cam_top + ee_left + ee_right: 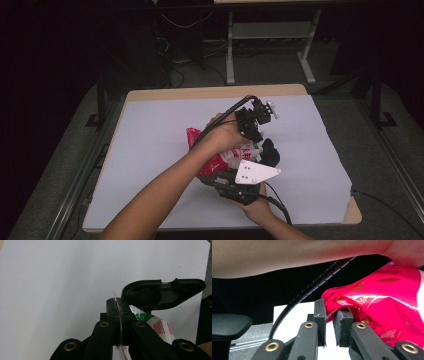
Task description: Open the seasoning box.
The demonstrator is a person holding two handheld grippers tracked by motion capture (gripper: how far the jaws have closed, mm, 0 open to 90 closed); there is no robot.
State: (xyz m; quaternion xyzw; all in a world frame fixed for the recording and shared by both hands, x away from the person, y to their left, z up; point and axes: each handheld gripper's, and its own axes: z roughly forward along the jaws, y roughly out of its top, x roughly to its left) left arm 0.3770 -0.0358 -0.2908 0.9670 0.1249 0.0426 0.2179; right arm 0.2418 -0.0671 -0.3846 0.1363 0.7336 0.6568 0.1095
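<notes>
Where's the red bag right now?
The red bag is held up above the white sheet at table centre in the high view, between the left claw and right claw.

The bag (387,302) was glossy red plastic film, crinkled, catching bright highlights; its edge in the left gripper (119,315) looked thin, clear and shiny. The jaws of both grippers were matt black plastic with brass-coloured rivets, and the right gripper (329,322) had rough, worn pads. The table (210,93) showed a pale wood edge under a smooth matt white sheet (150,150).
</notes>
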